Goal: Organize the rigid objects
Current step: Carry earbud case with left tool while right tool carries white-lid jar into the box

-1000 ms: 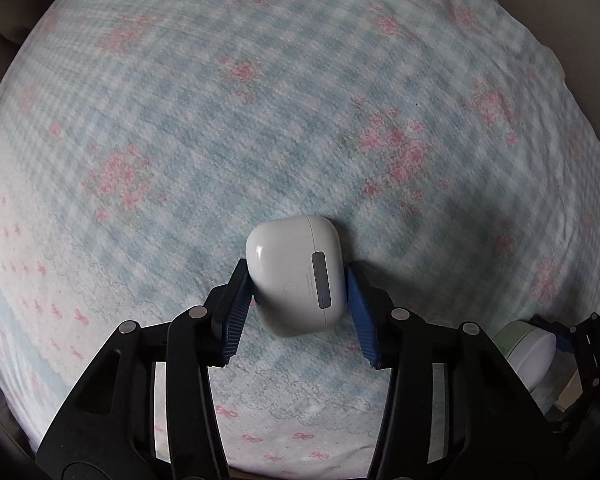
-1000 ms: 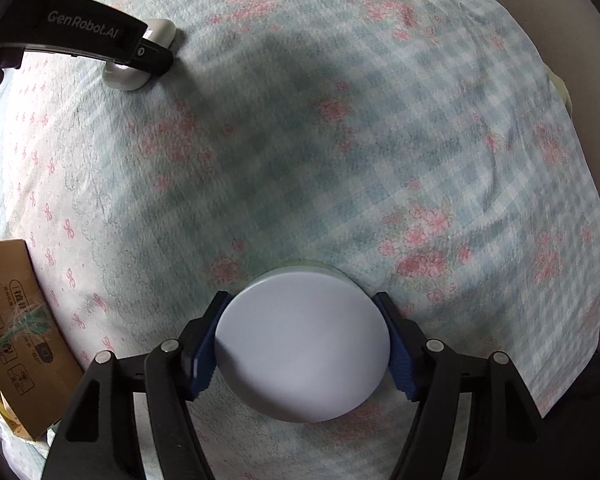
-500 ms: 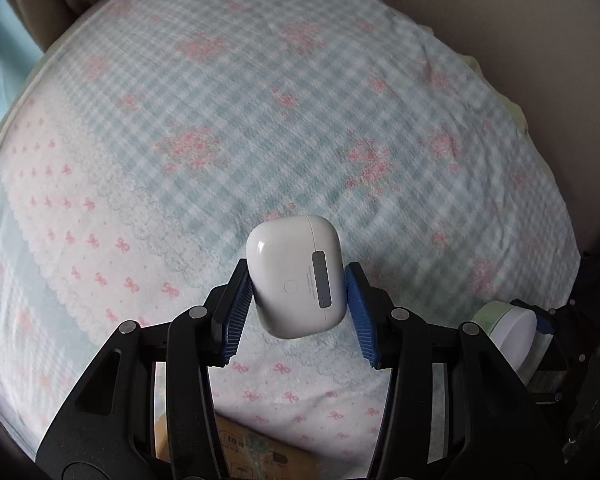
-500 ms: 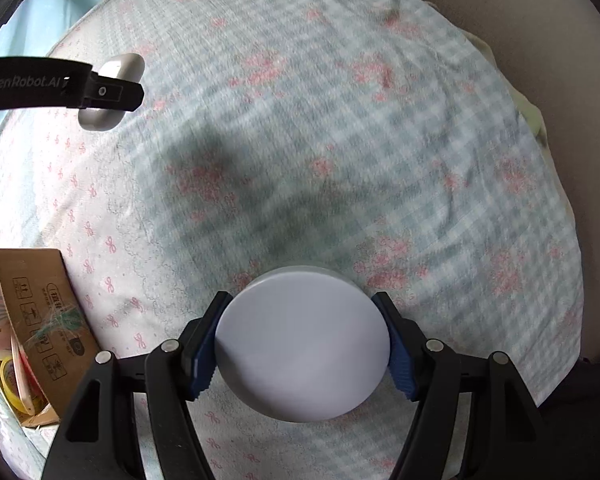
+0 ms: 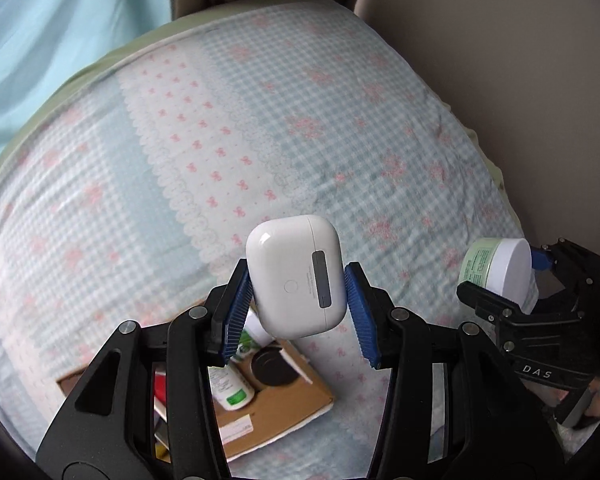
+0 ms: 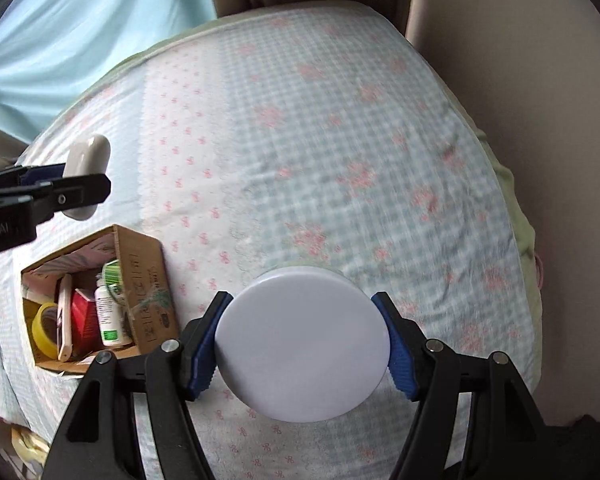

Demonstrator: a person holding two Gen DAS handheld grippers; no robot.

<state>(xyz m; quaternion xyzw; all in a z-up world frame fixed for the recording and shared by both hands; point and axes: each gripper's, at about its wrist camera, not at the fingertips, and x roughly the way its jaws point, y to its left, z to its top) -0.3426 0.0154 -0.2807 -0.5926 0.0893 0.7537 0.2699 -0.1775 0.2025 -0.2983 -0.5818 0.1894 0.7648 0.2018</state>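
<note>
Left gripper (image 5: 298, 300): blue pads clamped on both sides of the white earbud case (image 5: 296, 276), carried in the air above the bedspread (image 5: 260, 120).
Earbud case: upright between the pads, hinge plate and round button facing the left wrist camera; hanging over the near corner of the cardboard box (image 5: 276, 408), not yet inside.
Right gripper (image 6: 302, 344): pads pinched on the rim of the cream jar (image 6: 302, 344), white lid toward the lens; also aloft.
Cream jar: green-labelled body visible at 3 o'clock in the left wrist view; off the bedding, to the right of the box.
Cardboard box: open-topped, at 9 o'clock in the right wrist view, resting on the bedspread.
Box contents, already stowed: yellow tape roll (image 6: 44, 330), red carton (image 6: 85, 320), white bottle with green label (image 6: 109, 316), thin pale flat item (image 6: 65, 316), black round piece (image 5: 272, 364).
Bedspread: no further loose objects visible on the shown part.
Progress, estimated: late stage; several items boxed, two in transit.
Remaining, estimated: lowering of case and jar into free space in the box, release of both.
Caution: box fairly crowded; little free space.
</note>
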